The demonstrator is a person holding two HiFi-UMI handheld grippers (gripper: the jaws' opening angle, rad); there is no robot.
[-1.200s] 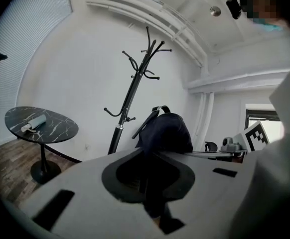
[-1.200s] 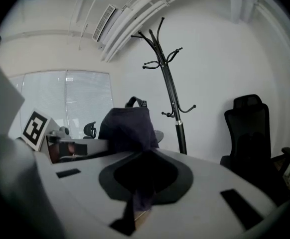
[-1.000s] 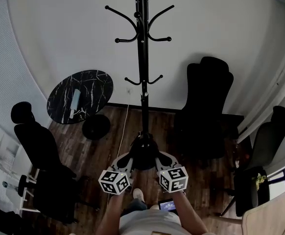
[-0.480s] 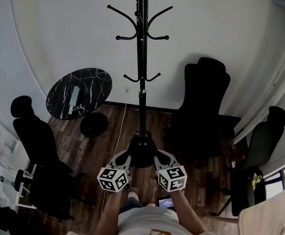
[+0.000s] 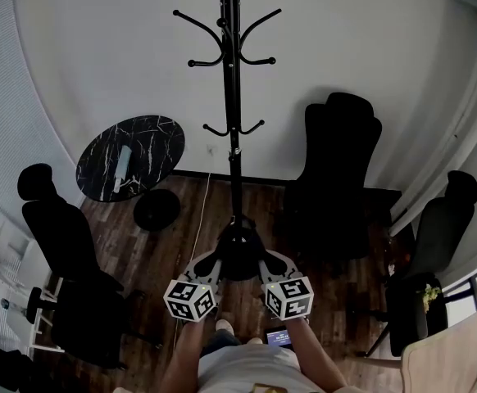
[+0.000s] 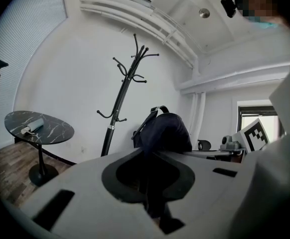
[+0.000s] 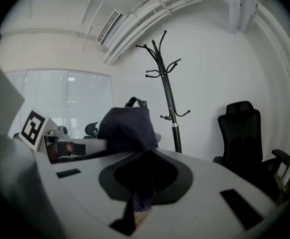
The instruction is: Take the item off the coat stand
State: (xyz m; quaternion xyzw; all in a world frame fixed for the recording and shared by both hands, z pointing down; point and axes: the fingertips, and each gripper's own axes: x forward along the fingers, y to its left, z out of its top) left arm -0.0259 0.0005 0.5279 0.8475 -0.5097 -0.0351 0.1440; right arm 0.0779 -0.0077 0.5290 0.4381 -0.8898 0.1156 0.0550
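The black coat stand (image 5: 232,97) rises straight ahead with all its visible hooks bare; it also shows in the left gripper view (image 6: 119,106) and the right gripper view (image 7: 168,101). A dark navy bag (image 5: 238,254) hangs between my two grippers, low in front of the stand's base. My left gripper (image 5: 215,263) is shut on the bag's fabric (image 6: 162,131) from the left. My right gripper (image 5: 263,261) is shut on the same bag (image 7: 127,128) from the right. The bag's top handle stands up above its rounded body.
A round black marble table (image 5: 130,155) with a pale object on it stands left of the stand. Black office chairs sit at the right (image 5: 337,178), far right (image 5: 437,236) and left (image 5: 62,240). A light wooden chair (image 5: 452,359) is at the lower right. A white wall is behind.
Both grippers have shifted slightly with the bag still held between them. The coat stand sits a little further left and higher in the head view.
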